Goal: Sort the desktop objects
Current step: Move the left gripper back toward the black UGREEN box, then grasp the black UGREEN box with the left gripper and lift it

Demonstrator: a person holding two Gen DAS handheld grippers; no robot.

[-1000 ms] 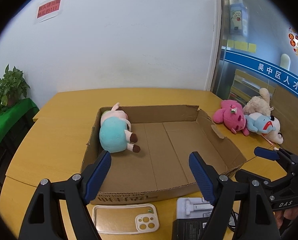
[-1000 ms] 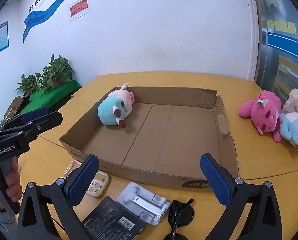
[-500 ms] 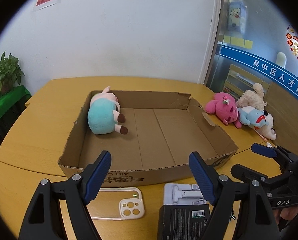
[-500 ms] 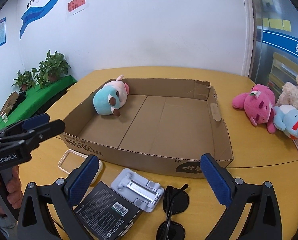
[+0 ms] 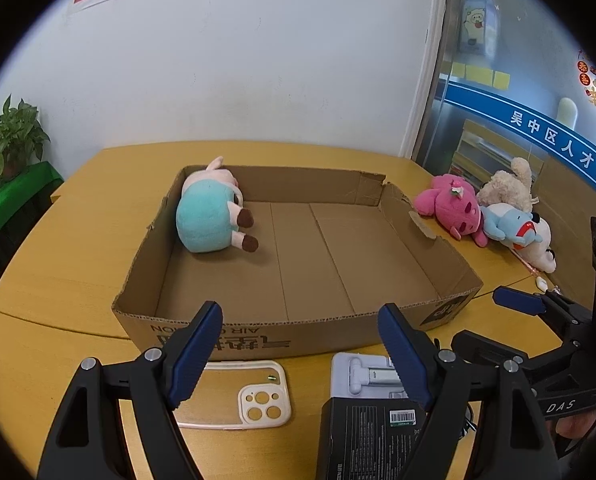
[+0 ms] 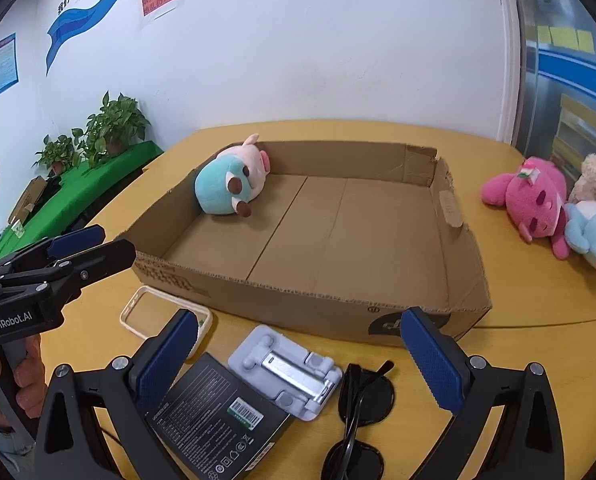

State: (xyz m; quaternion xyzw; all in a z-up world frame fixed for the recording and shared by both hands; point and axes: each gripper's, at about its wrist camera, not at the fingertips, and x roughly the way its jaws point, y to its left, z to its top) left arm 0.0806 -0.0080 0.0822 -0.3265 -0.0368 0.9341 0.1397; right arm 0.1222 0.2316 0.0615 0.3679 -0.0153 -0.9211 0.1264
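Observation:
A shallow cardboard box (image 5: 257, 336) (image 6: 450, 224) lies on the yellow table with a teal-and-pink plush pig (image 5: 211, 212) (image 6: 229, 186) in its far left corner. In front of the box lie a cream phone case (image 5: 237, 396) (image 6: 153, 312), a grey phone stand (image 5: 362, 376) (image 6: 285, 368), a black packaged box (image 5: 362, 436) (image 6: 213, 416) and black sunglasses (image 6: 362, 408). My left gripper (image 5: 300, 350) is open and empty above the case and stand. My right gripper (image 6: 298, 356) is open and empty above the stand.
A pink plush (image 5: 450, 208) (image 6: 530, 200), a blue plush (image 5: 510, 226) (image 6: 594, 232) and a beige plush (image 5: 506, 188) lie right of the box. Potted plants (image 6: 113, 128) stand on a green table at the left. A white wall is behind.
Both grippers have drawn back toward the near table edge and risen slightly, so more of the small items in front of the box shows. Both stay open.

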